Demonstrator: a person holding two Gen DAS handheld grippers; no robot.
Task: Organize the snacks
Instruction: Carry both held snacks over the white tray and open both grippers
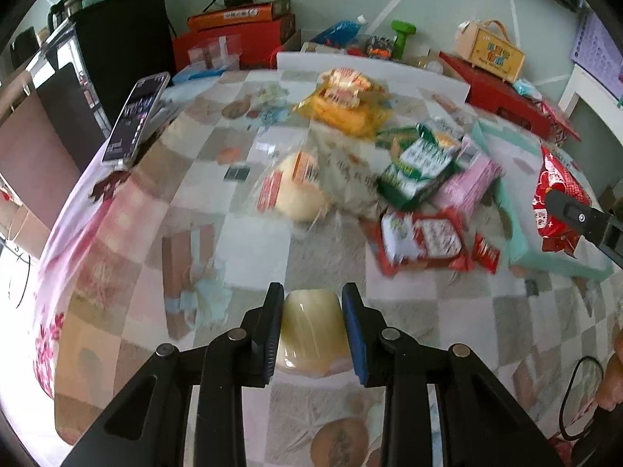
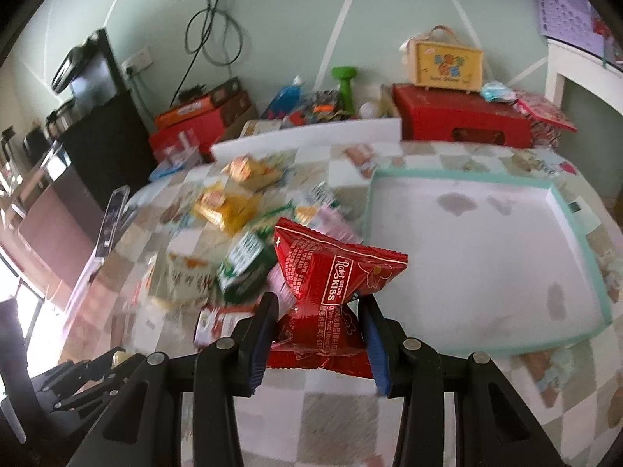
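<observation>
Gripping red packet (image 2: 323, 295), right claw (image 2: 317, 330)

**A lived-in room at home**

A checked tablecloth (image 2: 335, 408) covers the table, a phone (image 1: 134, 118) propped at its edge. Along the pale green wall sit a red plastic stool (image 2: 463, 116), a yellow toy case (image 2: 447, 64), a green dumbbell (image 2: 344, 81) and stacked boxes (image 1: 237, 27)

The red snack packet (image 2: 331, 295) reads "Kiss" and "Food"; every other label is too blurred to read.
</observation>
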